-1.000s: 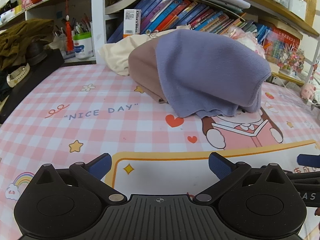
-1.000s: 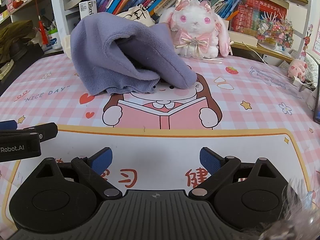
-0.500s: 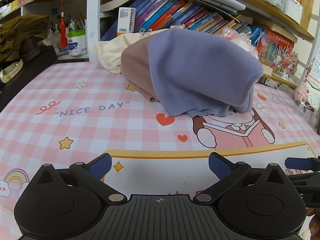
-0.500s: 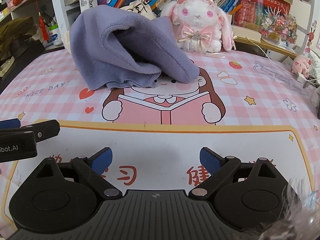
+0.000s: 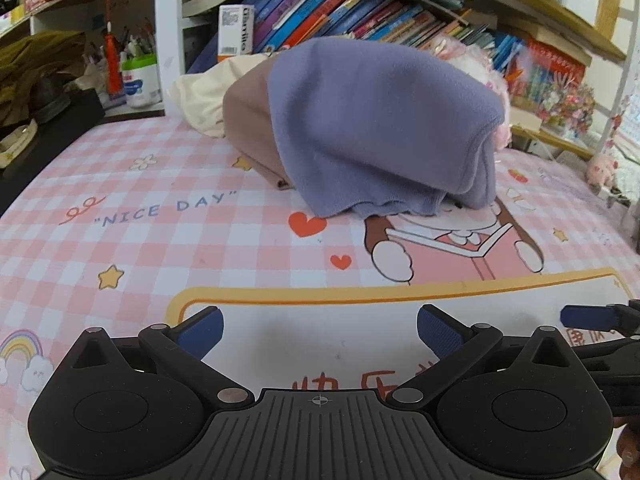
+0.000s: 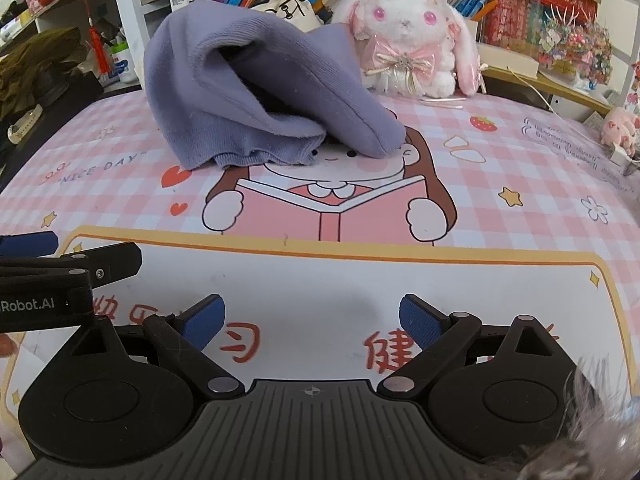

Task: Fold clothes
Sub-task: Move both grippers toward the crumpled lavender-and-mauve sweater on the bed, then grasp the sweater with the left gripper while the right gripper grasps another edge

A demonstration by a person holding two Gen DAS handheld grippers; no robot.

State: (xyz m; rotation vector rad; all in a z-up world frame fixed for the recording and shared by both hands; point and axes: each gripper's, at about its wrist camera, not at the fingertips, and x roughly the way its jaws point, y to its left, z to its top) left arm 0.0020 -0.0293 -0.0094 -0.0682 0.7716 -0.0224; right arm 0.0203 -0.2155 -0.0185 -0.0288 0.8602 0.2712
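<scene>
A purple knit garment [image 5: 380,128] lies heaped on top of a brown garment [image 5: 248,120] and a cream one [image 5: 200,92] at the back of the pink checked mat [image 5: 140,248]. It also shows in the right wrist view [image 6: 248,104]. My left gripper [image 5: 320,328] is open and empty, low over the mat's white panel, well short of the pile. My right gripper [image 6: 312,316] is open and empty beside it, to its right.
A white plush rabbit [image 6: 404,36] sits behind the pile to the right. Bookshelves [image 5: 360,12] line the back. A dark bag with olive cloth [image 5: 40,76] is at the left edge. A small pink pig toy [image 6: 620,124] lies far right.
Both grippers have drawn slightly back and turned, so the pile sits a little further right in the left view. The clothes have not moved.
</scene>
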